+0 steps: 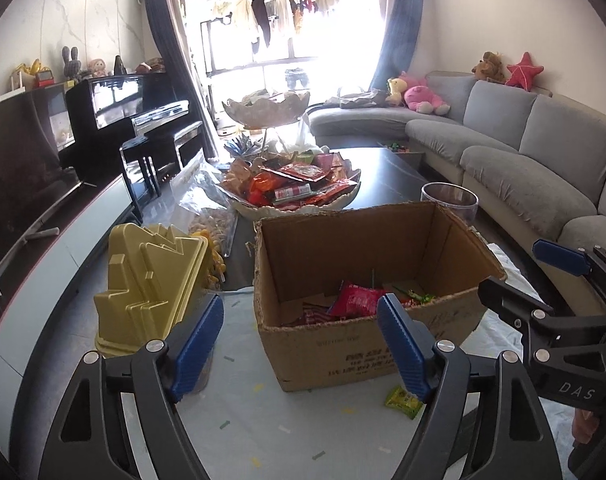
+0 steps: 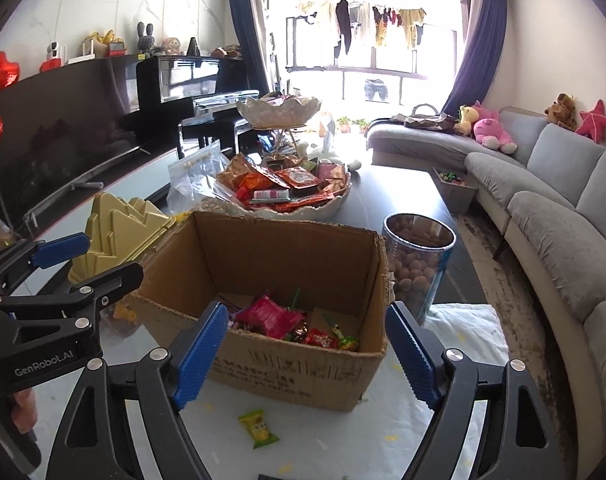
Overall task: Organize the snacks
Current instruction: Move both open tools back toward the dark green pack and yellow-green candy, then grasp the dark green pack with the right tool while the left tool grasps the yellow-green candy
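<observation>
Fingers spread wide and empty on the left gripper (image 1: pixel 301 346), flanking the near wall of the cardboard box (image 1: pixel 335 344). Beside the right fingertip, a green snack packet (image 1: pixel 403 401) on the white cloth (image 1: pixel 243 420). Right gripper (image 2: pixel 309 350) equally wide, holding nothing, framing the box with red wrapped snacks (image 2: pixel 269 316) inside; green packet just before it.

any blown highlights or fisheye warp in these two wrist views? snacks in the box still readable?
Left wrist view: window blown out, heavy barrel warp with black corners, cardboard box interior shaded yet the red packet reads fine. Right wrist view: same window glare, sofa edge curved, green packet on the cloth sharp; both grippers' fingers in focus.
</observation>
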A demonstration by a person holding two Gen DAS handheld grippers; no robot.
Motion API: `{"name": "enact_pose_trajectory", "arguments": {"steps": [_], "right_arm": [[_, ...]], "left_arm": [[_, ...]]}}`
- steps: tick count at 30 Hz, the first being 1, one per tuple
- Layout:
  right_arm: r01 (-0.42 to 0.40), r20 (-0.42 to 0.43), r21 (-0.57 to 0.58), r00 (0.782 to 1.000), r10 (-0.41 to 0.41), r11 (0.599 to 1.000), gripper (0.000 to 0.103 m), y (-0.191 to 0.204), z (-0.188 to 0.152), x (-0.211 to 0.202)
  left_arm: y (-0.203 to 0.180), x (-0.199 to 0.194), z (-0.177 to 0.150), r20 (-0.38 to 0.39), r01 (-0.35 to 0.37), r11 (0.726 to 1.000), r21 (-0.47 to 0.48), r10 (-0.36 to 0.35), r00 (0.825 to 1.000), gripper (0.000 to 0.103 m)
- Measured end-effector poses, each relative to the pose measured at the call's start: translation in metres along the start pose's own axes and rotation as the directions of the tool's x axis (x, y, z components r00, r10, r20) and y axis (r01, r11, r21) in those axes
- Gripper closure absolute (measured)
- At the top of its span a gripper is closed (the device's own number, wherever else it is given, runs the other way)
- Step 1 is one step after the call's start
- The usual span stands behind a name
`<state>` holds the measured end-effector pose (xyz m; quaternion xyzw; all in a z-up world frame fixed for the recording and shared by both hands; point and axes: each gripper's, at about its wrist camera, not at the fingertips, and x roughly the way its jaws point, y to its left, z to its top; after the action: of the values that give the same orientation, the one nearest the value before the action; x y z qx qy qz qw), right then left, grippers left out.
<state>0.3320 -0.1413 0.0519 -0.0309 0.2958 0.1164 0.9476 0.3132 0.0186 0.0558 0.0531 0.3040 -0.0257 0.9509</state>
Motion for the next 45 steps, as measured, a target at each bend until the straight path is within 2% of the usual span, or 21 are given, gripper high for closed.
{"name": "enact_pose_trajectory", "arguments": {"steps": [7,12,27,33,39,45], "right_arm": [[0.017,0.018,0.004,1.000,-0.017,1.000,0.012,-0.001,-0.021,-0.027],[0.018,0.004,-0.003,1.000,-0.018,1.000,0.011,0.001,-0.040,-0.038],[-0.009,-0.150,0.026,0.989,0.013,1.000,0.008,0.004,-0.105,-0.031],[-0.022,-0.244,0.029,0.969,0.028,0.999,0.008,0.007,-0.127,-0.014],[-0.032,-0.362,0.032,0.931,0.041,0.999,0.008,0.007,-0.149,0.014],[-0.020,-0.417,0.038,0.908,0.034,0.999,0.008,0.005,-0.163,0.031]], "left_arm": [[-0.009,-0.025,-0.025,0.004,0.000,1.000,0.015,0.000,1.000,0.017],[-0.014,-0.035,-0.044,-0.013,0.008,1.000,0.009,-0.008,1.000,0.016],[-0.019,-0.034,-0.100,-0.114,0.031,0.998,-0.050,-0.036,0.993,0.013],[-0.019,-0.020,-0.121,-0.172,0.017,0.997,-0.073,-0.029,0.985,0.013],[-0.022,-0.002,-0.135,-0.215,-0.028,0.998,-0.057,0.016,0.976,0.013],[-0.025,0.014,-0.145,-0.252,-0.038,0.998,-0.043,0.026,0.967,0.013]]}}
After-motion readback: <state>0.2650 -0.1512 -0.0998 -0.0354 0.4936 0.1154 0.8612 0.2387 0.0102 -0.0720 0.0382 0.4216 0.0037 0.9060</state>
